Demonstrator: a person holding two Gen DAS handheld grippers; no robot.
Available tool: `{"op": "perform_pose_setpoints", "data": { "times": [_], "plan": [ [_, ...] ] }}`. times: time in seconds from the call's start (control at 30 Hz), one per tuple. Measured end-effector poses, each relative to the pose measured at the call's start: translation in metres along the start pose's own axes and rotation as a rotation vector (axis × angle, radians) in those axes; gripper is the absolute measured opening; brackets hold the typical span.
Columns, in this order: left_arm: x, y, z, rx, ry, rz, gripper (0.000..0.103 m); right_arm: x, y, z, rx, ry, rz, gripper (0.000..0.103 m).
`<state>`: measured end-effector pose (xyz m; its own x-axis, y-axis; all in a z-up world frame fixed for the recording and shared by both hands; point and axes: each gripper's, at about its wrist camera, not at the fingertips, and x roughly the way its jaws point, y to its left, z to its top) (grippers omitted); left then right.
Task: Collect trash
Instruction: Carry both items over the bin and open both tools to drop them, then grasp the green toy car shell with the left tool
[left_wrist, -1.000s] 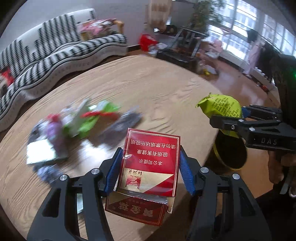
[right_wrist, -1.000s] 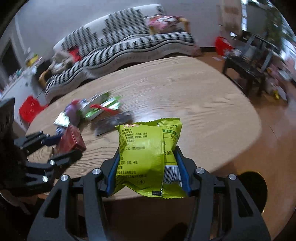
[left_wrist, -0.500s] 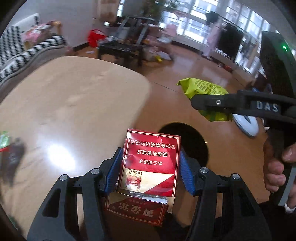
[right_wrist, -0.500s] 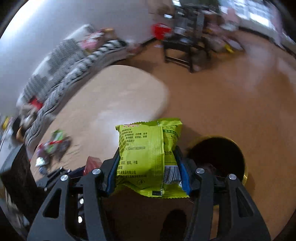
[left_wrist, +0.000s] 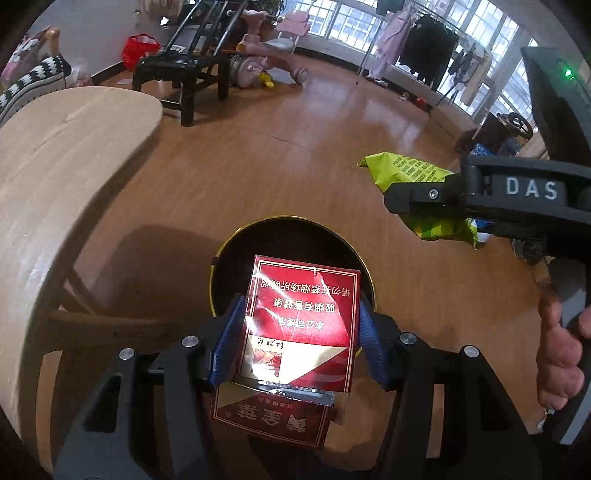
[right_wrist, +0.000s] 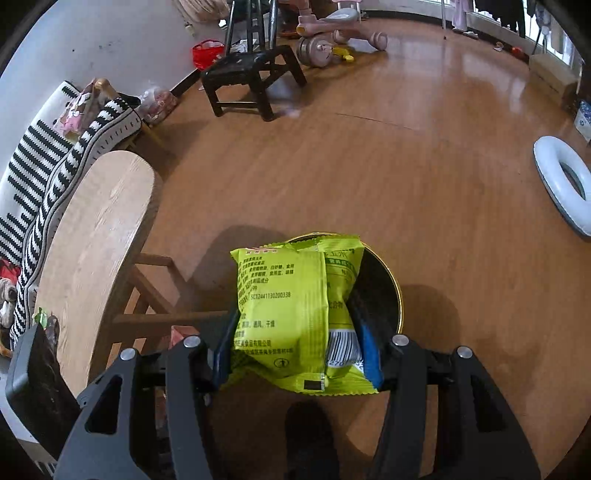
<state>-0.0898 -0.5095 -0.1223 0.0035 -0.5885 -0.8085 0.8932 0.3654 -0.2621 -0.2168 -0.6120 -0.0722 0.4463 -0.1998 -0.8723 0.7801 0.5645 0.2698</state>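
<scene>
Left gripper (left_wrist: 300, 334) black with blue finger pads (left_wrist: 225, 345), silver screws, right gripper (right_wrist: 298, 338) same build, white "DAS" lettering, green indicator light, bare-skinned right hand (left_wrist: 559, 354)

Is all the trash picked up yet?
Not yet. The left tool holds a red pack over the bin, and the right tool holds a green bag above it too; neither is dropped. A few wrappers remain on the table. What is already in the bin cannot be seen.

The bin (left_wrist: 291, 254) stands on the floor (left_wrist: 258, 155) right of the table (left_wrist: 55, 177), a stool (left_wrist: 177, 70) beyond.
</scene>
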Motion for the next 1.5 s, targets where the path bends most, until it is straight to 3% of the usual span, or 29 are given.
{"op": "perform_pose_setpoints", "data": {
  "times": [0.47,0.6,0.87,1.07,1.33,1.5],
  "plan": [
    [0.012,0.005,-0.001,-0.038,0.020,-0.005,0.057,-0.002,0.001,-0.001,0.007,-0.021,-0.025,0.059],
    [0.015,0.006,0.000,-0.051,0.019,-0.007,0.077,-0.006,0.001,0.000,0.025,-0.050,-0.026,0.074],
    [-0.003,0.011,0.003,-0.062,-0.016,0.007,0.085,-0.016,0.009,-0.001,0.005,-0.102,-0.032,0.082],
    [-0.065,0.029,-0.002,-0.066,-0.107,0.068,0.094,-0.031,0.049,-0.004,-0.115,-0.164,-0.015,0.089],
    [-0.178,0.074,-0.038,-0.092,-0.222,0.191,0.095,-0.045,0.152,-0.024,-0.324,-0.191,0.140,0.092],
    [-0.253,0.106,-0.079,-0.069,-0.291,0.317,0.096,-0.051,0.228,-0.043,-0.433,-0.177,0.258,0.093]
  ]
}}
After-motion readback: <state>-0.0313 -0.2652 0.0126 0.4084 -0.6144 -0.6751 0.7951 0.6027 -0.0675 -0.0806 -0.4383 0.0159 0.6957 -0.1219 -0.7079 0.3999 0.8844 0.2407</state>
